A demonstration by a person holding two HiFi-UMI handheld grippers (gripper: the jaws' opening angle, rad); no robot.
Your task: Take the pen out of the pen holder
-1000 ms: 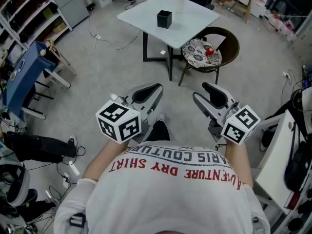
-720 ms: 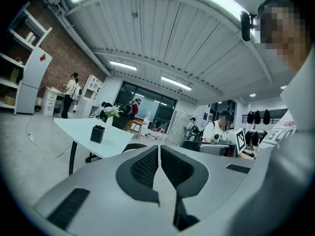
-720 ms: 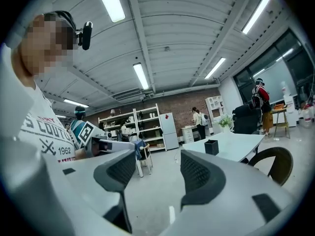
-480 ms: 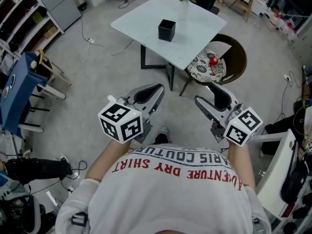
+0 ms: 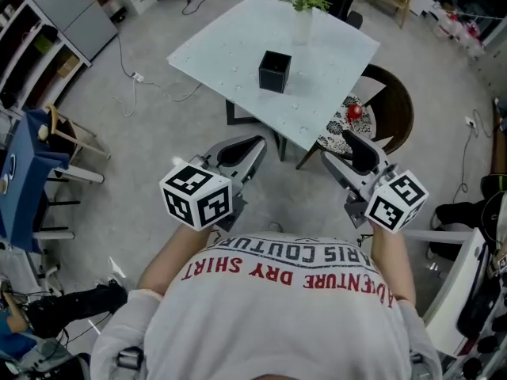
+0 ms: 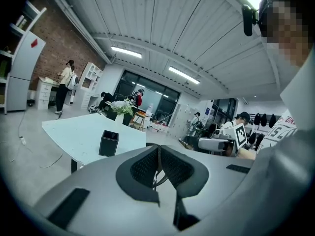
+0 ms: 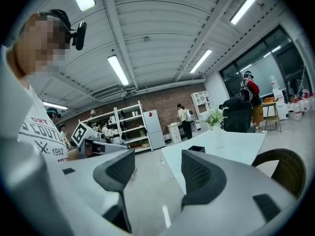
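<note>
A black square pen holder point(image 5: 274, 71) stands near the middle of a white table point(image 5: 230, 38); no pen shows in it from here. My left gripper point(image 5: 250, 144) is held in the air short of the table's near edge, shut, its pads touching with nothing between them point(image 6: 158, 150). The pen holder point(image 6: 108, 143) shows ahead and to the left of it. My right gripper point(image 5: 339, 149) hangs level beside it, open and empty point(image 7: 156, 165). The holder's top point(image 7: 197, 148) peeks just over its right finger.
A vase of flowers point(image 5: 305, 2) stands at the table's far edge. A round wicker chair point(image 5: 388, 105) with a patterned cushion and a red object sits at the table's right. Shelves, a blue rack point(image 5: 24, 172), floor cables and several people surround the area.
Both grippers and the person have moved forward toward the table, so the table and pen holder sit nearer and lower in the head view. The chair is partly behind the right gripper.
</note>
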